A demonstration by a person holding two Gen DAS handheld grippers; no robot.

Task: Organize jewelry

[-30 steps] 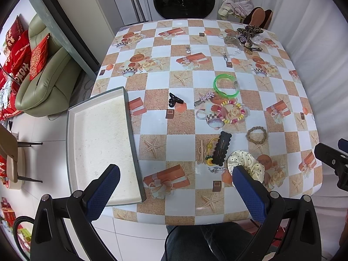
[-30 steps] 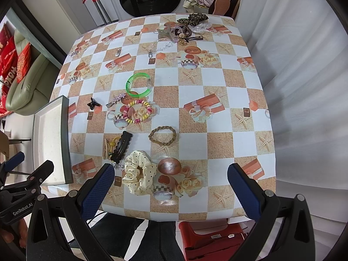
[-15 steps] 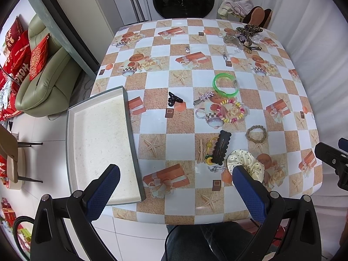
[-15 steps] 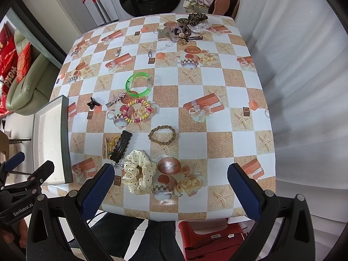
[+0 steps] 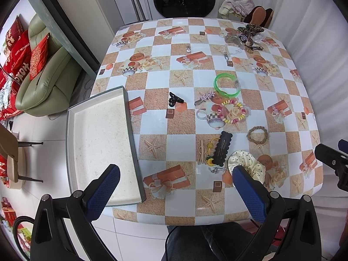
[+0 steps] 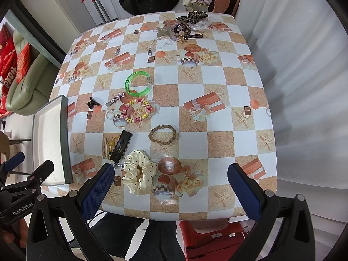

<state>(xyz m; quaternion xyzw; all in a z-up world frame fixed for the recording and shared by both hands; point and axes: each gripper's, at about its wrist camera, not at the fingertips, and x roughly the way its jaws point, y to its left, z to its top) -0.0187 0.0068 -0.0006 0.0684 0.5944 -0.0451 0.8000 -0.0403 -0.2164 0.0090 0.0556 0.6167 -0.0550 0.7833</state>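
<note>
- Over the near edge of the bench, both sets of tongs hang spread wide and carrying nothing: the left tongs between the tray and the clutter, the right tongs above the closest pieces.
- Right under the right tongs lies the cream polka-dot scrunchie. It looks soft, light and squashy; a pinch across one side of the ring should hold.
- Just beyond sits the black scalloped hair clip, flat, stiff and probably slick; best taken across its narrow width.
- The braided brown bracelet looks floppy and light, so grab one strand of the loop.
- Farther out, the green bangle is rigid and smooth and could skid if squeezed.
- Off to the left waits the tray, empty.
</note>
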